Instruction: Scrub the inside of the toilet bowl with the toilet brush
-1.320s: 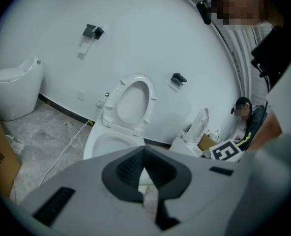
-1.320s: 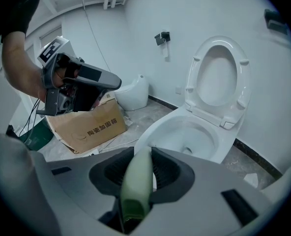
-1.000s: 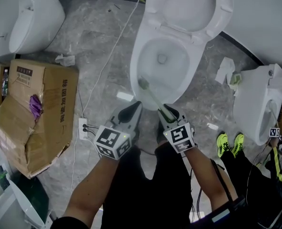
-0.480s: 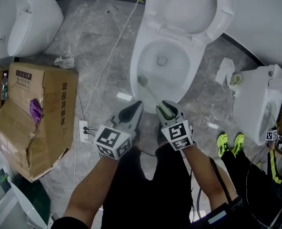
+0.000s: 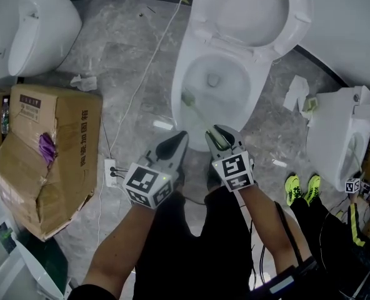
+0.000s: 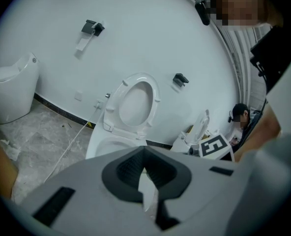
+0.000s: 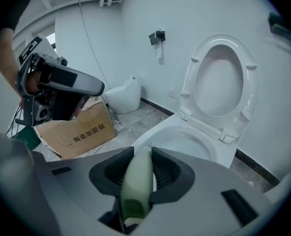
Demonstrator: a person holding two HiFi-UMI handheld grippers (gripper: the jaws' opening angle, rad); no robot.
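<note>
A white toilet point(image 5: 191, 64) stands open, its seat and lid point(image 5: 255, 8) raised against the wall. My right gripper point(image 5: 217, 136) is shut on the pale green handle of the toilet brush point(image 7: 139, 173). The handle point(image 5: 200, 120) slants up-left and the brush head point(image 5: 187, 98) lies against the bowl's inner left wall. My left gripper point(image 5: 175, 144) hangs just left of the right one, over the floor before the bowl, shut with nothing in it. In the left gripper view its jaws point(image 6: 144, 166) meet in front of the toilet point(image 6: 130, 102).
A torn cardboard box point(image 5: 44, 149) lies on the floor at left. Another white toilet point(image 5: 38, 27) stands far left and a third fixture point(image 5: 338, 133) at right. A white cable point(image 5: 141, 74) runs to a power strip point(image 5: 110, 167). Crumpled paper point(image 5: 294, 91) lies right of the bowl. A person's green shoes point(image 5: 300, 187) show at right.
The right gripper has moved slightly up and forward, and the brush head has slid up along the bowl's left inner wall. The left gripper has stayed put.
</note>
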